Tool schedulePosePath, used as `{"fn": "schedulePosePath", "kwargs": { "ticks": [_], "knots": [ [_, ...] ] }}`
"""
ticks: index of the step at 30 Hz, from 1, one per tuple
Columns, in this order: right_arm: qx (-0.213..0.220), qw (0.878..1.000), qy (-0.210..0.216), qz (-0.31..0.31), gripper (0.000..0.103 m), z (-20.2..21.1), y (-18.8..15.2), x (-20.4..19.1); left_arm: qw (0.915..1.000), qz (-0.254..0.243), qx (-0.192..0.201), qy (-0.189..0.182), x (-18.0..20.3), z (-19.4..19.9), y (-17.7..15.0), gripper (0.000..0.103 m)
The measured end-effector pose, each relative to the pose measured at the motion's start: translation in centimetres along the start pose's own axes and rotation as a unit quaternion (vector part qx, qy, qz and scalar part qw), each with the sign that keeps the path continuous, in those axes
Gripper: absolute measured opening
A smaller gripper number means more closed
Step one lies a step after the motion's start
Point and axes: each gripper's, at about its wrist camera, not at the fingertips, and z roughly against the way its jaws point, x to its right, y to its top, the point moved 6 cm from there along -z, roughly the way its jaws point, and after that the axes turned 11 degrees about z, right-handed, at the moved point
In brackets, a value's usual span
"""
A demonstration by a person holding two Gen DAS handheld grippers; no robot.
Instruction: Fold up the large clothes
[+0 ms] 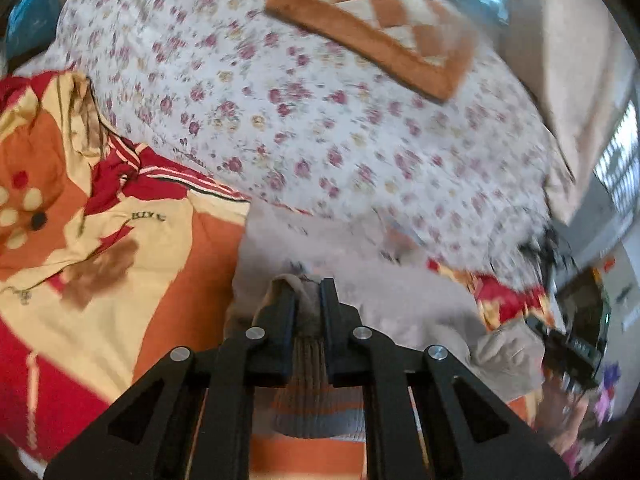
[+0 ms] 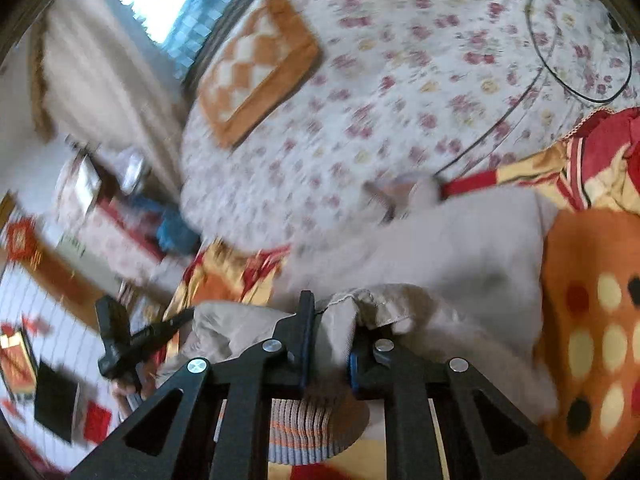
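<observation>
A large beige garment (image 1: 372,304) with a ribbed striped hem (image 1: 316,412) lies on the bed in front of me. My left gripper (image 1: 308,296) is shut on a bunched edge of it. In the right wrist view the same garment (image 2: 460,248) spreads ahead, and my right gripper (image 2: 332,320) is shut on another bunched edge, with the ribbed hem (image 2: 308,432) hanging below the jaws. The right gripper shows at the right of the left wrist view (image 1: 560,340); the left gripper shows at the left of the right wrist view (image 2: 132,340). Both views are blurred.
A red, orange and yellow blanket (image 1: 100,248) lies under and beside the garment. The bed's floral sheet (image 1: 320,120) stretches beyond, with an orange checked cushion (image 1: 380,20) on it. A black cable (image 2: 580,60) loops on the sheet. Floor clutter shows left (image 2: 60,320).
</observation>
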Motion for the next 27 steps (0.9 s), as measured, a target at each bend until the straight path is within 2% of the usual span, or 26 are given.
{"fn": "schedulePosePath", "kwargs": {
  "ticks": [3,6,7,8,9,10,11,12,14,16,18,21,22,25,27],
  "knots": [
    [0.000,0.999,-0.032,-0.029,0.011,-2.6,2.5,4.3,0.9996,0.027,-0.012,0.001,-0.2,-3.9,1.2,0.009],
    [-0.014,0.998,-0.054,-0.041,0.012,-5.8,3.6,7.6,0.9999,0.010,0.002,0.000,0.4,-7.0,2.3,0.011],
    [-0.020,0.997,-0.062,-0.040,0.013,-6.6,3.7,8.5,1.0000,0.007,0.002,-0.004,0.5,-7.8,2.5,0.017],
    [-0.028,0.996,-0.074,-0.043,0.017,-7.0,3.6,9.4,0.9999,0.006,0.001,-0.009,0.2,-8.3,2.6,0.032],
    [-0.034,0.994,-0.086,-0.053,0.026,-7.2,3.6,10.3,0.9999,0.010,0.003,-0.008,-0.5,-8.6,2.7,0.043],
    [-0.030,0.993,-0.091,-0.068,0.033,-6.8,3.6,11.0,0.9999,0.013,0.004,0.000,-0.8,-8.6,3.0,0.064],
    [-0.007,0.993,-0.086,-0.086,0.046,-5.5,3.7,11.5,0.9998,0.016,0.006,0.013,-1.4,-8.4,3.3,0.072],
    [0.010,0.993,-0.081,-0.090,0.053,-4.4,3.7,11.4,0.9996,0.020,0.010,0.014,-1.8,-7.9,3.7,0.072],
    [0.031,0.994,-0.075,-0.077,0.054,-2.2,3.6,10.5,0.9992,0.037,0.016,0.007,-2.5,-6.9,4.4,0.079],
    [0.015,0.997,-0.057,-0.044,0.053,-1.7,3.1,8.5,0.9988,0.042,0.010,0.021,-2.8,-6.5,4.4,0.080],
    [-0.025,0.998,-0.047,0.015,0.053,-2.8,2.1,5.6,0.9987,0.025,-0.008,0.043,-2.7,-7.0,3.5,0.080],
    [-0.113,0.985,-0.089,0.090,0.053,-7.8,0.1,3.7,0.9963,-0.015,-0.043,0.073,-2.1,-8.9,1.3,0.080],
    [-0.127,0.981,-0.108,0.099,0.053,-9.4,-0.2,4.0,0.9929,-0.038,-0.061,0.094,-2.0,-9.9,0.1,0.080],
    [-0.143,0.968,-0.185,0.090,0.051,-13.9,0.0,7.5,0.9798,-0.086,-0.096,0.153,-2.7,-13.2,-2.3,0.080],
    [-0.145,0.964,-0.211,0.068,0.051,-15.6,0.4,9.6,0.9783,-0.078,-0.100,0.164,-3.5,-14.3,-2.4,0.082]
  ]
}}
